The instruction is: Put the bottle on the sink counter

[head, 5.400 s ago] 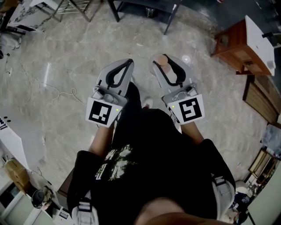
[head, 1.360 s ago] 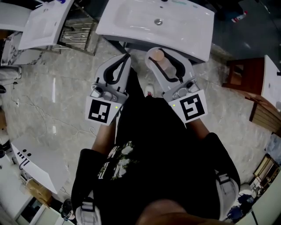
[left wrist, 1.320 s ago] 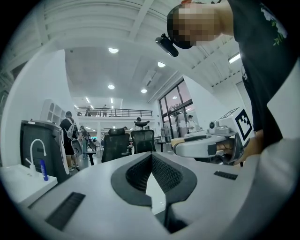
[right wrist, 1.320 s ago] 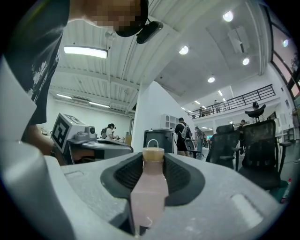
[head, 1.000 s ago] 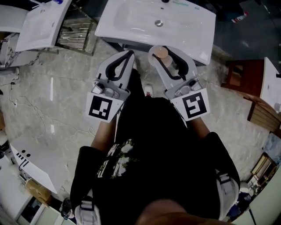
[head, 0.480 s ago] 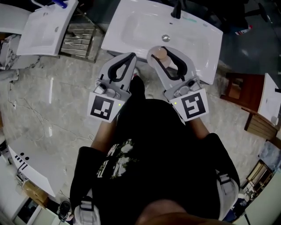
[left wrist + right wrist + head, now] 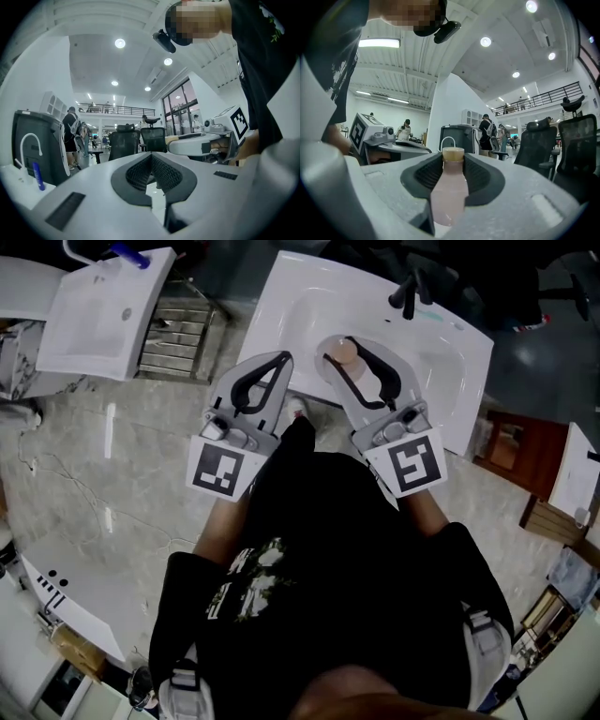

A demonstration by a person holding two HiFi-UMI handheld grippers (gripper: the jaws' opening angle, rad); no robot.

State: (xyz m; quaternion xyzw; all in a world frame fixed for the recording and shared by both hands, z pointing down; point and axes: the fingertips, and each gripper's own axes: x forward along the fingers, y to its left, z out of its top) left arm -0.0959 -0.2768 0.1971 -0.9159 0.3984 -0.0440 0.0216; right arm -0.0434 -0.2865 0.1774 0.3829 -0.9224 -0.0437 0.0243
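A pale pink bottle (image 7: 449,192) with a tan cap (image 7: 345,352) stands upright between the jaws of my right gripper (image 7: 349,337), which is shut on it. In the head view that gripper reaches over the front part of the white sink counter (image 7: 466,371), above the basin. My left gripper (image 7: 282,358) sits beside it at the sink's front edge, its fingertips together and holding nothing. In the left gripper view the left gripper (image 7: 151,157) shows its pads meeting at the tip. The right gripper (image 7: 453,156) holds the bottle level.
A black faucet (image 7: 409,292) stands at the sink's far side. A second white sink (image 7: 98,310) with a blue item (image 7: 127,256) lies at the upper left, beside a metal rack (image 7: 178,329). Brown wooden furniture (image 7: 511,442) stands right. People and office chairs (image 7: 125,143) are in the hall.
The sink has come closer and slid down and right in the head view. Both grippers now reach over its front part, where earlier they were short of its edge. The bottle stays gripped.
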